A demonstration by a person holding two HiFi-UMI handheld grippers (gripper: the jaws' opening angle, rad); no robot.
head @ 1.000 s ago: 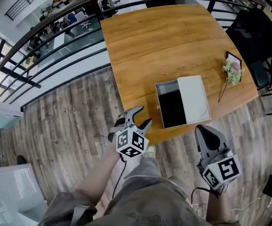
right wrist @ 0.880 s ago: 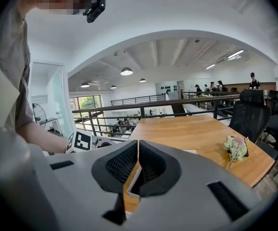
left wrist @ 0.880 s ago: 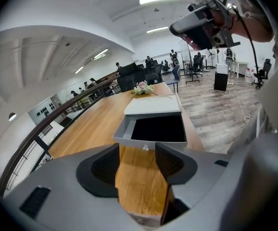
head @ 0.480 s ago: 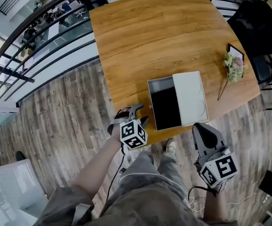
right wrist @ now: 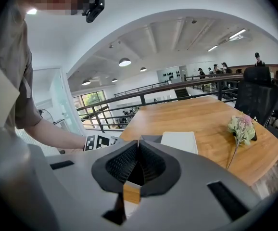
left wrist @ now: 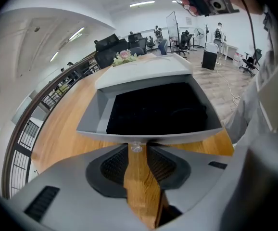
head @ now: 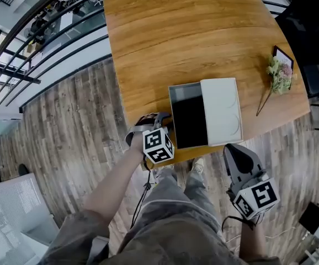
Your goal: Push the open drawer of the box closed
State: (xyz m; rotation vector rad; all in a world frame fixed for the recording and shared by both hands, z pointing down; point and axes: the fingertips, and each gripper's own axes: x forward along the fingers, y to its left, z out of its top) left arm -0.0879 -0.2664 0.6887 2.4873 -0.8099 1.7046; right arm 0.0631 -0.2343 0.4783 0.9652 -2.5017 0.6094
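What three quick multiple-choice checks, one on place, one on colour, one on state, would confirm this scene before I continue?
1. Where is the flower sprig? A in the drawer; B on the table, right of the box; C on the floor.
2. The drawer's inside is: A black; B white; C red.
3. The drawer is: A shut; B lifted out; C open.
Answers: B, the sprig rests on wood beside the box; A, the cavity is dark; C, the drawer juts from the box, its inside exposed.
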